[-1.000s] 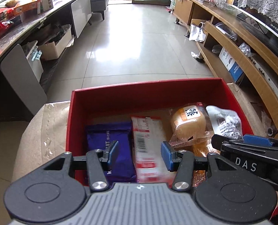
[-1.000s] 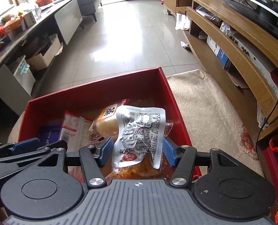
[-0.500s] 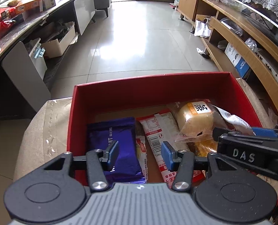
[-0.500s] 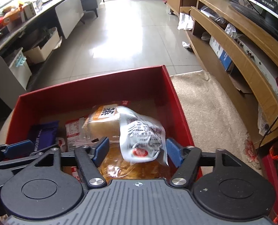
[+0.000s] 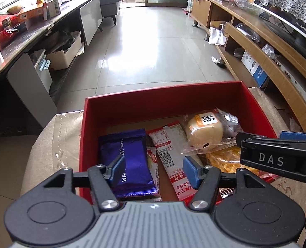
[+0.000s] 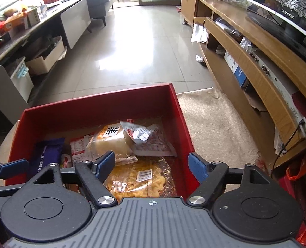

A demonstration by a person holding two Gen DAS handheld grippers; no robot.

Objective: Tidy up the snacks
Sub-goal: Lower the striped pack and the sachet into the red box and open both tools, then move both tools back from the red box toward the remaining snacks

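Left wrist view: snacks lying in the red box

Inside the red box (image 5: pixel 132 107), a purple packet (image 5: pixel 130 157) reading "BISCUIT" lies by the left wall, a red-and-white bar (image 5: pixel 171 150) beside it, a bun (image 5: pixel 204 130) toward the far right. Both the left gripper (image 5: pixel 154 170) and right gripper (image 6: pixel 151 165) have just been opening, empty; "DAS" marks the right one.

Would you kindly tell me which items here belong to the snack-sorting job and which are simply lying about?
Job: red cardboard box; purple biscuit packet; pale bun in clear wrap; red-and-white snack sachet.
Lying about: white storage bin; crumpled white bag.
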